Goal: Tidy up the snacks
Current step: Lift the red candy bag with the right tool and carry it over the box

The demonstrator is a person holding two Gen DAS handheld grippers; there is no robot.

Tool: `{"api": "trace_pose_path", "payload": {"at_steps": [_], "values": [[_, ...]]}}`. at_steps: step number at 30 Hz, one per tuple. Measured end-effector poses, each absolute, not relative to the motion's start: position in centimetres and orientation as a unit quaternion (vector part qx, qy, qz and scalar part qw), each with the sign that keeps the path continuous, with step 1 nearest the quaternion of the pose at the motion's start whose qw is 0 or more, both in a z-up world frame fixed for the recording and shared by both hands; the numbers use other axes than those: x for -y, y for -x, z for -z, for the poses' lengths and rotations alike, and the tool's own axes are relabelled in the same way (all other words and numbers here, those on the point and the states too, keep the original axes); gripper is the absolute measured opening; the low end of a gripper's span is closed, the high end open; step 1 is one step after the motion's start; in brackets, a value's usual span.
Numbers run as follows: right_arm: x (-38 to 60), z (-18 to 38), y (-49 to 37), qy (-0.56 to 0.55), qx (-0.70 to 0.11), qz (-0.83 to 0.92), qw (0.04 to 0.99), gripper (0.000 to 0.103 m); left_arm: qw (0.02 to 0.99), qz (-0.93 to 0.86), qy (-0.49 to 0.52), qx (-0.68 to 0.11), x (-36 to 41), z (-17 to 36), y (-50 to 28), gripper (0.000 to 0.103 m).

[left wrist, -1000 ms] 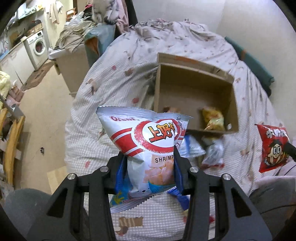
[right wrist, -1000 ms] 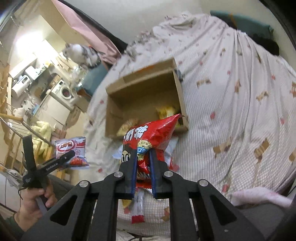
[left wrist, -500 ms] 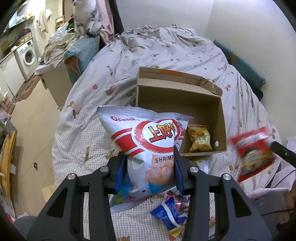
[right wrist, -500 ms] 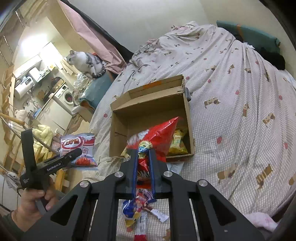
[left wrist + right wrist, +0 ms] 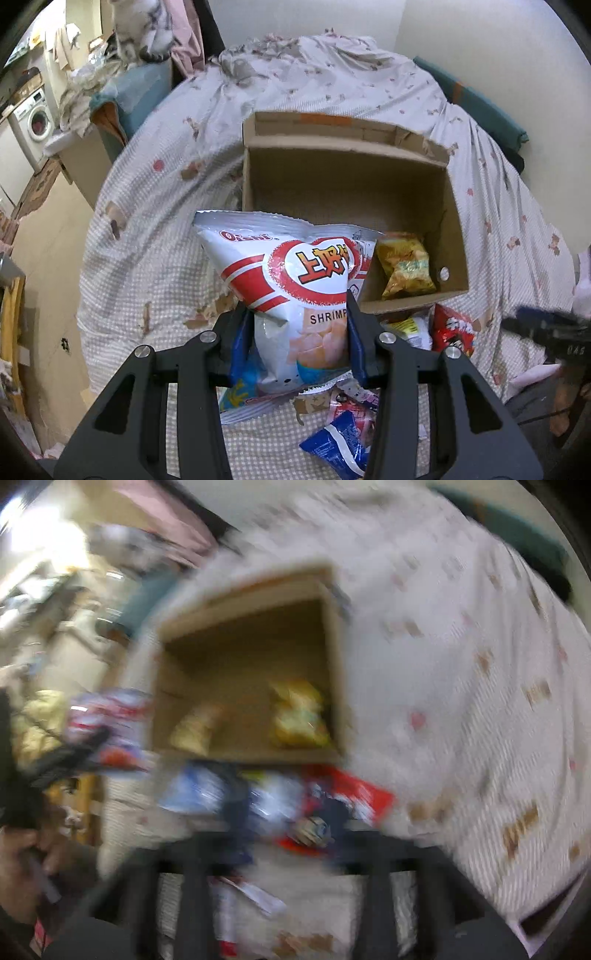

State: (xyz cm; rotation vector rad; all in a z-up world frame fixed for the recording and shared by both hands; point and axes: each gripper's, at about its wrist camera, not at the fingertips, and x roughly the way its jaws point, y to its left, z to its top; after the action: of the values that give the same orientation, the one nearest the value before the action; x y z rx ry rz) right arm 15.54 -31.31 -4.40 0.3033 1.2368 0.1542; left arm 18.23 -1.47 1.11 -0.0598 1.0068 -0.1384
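Observation:
My left gripper [image 5: 297, 325] is shut on a white and red shrimp chips bag [image 5: 295, 266], held upright just in front of an open cardboard box [image 5: 332, 192] on the bed. A yellow snack bag [image 5: 406, 266] lies inside the box. The right wrist view is blurred by motion. In it my right gripper [image 5: 288, 812] has its jaws opening, fingers wide apart, pads pressing on nothing. A red snack bag [image 5: 362, 794] lies loose beyond them on the bed, against the box's [image 5: 243, 657] front wall. The red bag [image 5: 450, 328] also shows in the left wrist view.
Several loose packets lie on the checked bedspread [image 5: 147, 266] in front of the box, among them a blue one [image 5: 340, 443]. A second pale bag [image 5: 195, 727] is in the box. The bed drops to the floor [image 5: 44, 258] at left. A cat [image 5: 140, 29] sits far back.
The right gripper sank toward the bed and opened, letting go of the red bag, which now lies in front of the box. The left gripper carried the shrimp bag closer to the box.

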Motion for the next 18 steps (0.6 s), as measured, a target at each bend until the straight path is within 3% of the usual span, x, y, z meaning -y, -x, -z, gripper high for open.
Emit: {"api": "trace_pose_path", "payload": {"at_steps": [7,14,15,16,18], "values": [[32.7,13.4,-16.3,-0.292,-0.643,-0.022,0.708,0.102,0.865,0.079,0.044,-0.494,1.2,0.1,-18.1,0.040],[30.0,14.9,-17.7,-0.220,-0.653,-0.008,0.725,0.100,0.865,0.075,0.049,-0.494,0.5,0.5,-18.0,0.040],[29.8,14.6,-17.7,-0.215,-0.647,-0.010,0.731,0.092,0.865,0.075,0.050,-0.494,0.5,0.5,-18.1,0.040],[29.7,14.3,-17.6,-0.210,-0.644,-0.015,0.736,0.071,0.865,0.075,0.050,-0.493,0.6,0.5,-18.1,0.040],[29.9,13.8,-17.2,-0.209,-0.641,-0.014,0.738,0.063,0.868,0.075,0.049,-0.489,0.8,0.5,-18.1,0.040]]}}
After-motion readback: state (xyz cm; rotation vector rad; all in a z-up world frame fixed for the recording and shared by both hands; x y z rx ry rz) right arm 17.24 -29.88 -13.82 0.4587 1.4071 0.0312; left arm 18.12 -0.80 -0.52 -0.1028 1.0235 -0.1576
